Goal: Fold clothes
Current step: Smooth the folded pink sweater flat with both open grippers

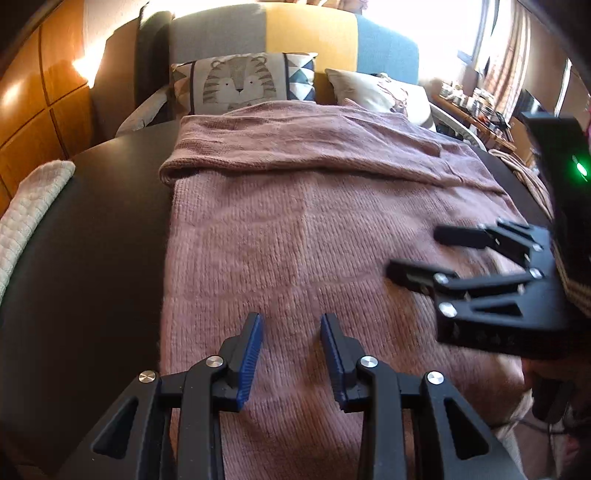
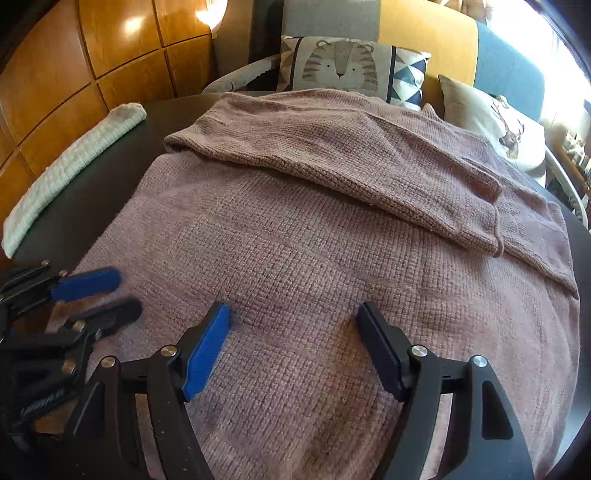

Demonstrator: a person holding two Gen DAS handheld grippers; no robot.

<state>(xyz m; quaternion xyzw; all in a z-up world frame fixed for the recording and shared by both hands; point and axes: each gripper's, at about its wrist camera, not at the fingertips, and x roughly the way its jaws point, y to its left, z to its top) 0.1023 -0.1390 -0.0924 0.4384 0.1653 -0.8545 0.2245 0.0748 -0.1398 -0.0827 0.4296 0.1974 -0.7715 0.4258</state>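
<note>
Sweater partly folded, both tongs empty above it

Knitwear in a dusty pink covers most of the dark round table (image 1: 92, 229); one sweater (image 1: 295, 240) lies flat ahead of and beneath both tongs, its near part running under them toward the person; one sleeve (image 2: 332, 162) is already laid across the far part of the body, well beyond the tips, its cuff end (image 2: 476, 229) pointing to the right; I judge the sleeve fold done and the body folds left to do, so the task stands at an early-to-middle stage; whether a second sleeve is tucked under cannot be told

Left gripper (image 1: 291, 332) hangs just over the knit with its blue pads (image 1: 251, 362) set apart by a moderate gap, nothing between them but the cloth lying flat below, nothing pinched; right gripper (image 2: 293, 325) stands just to the right of it, jaws spread wider, likewise gripping nothing, tips close over the fabric; each shows in the other's view, side by side and near each other

Counted: one pink sweater; one folded sleeve visible; two tongs; one whitish textured cloth (image 2: 74, 173) on the table rim far to the left of the left tongs; two cushions beyond the table, one with a tiger (image 1: 240, 81) and one pale (image 1: 384, 92); one sofa (image 1: 310, 33) behind them
</note>
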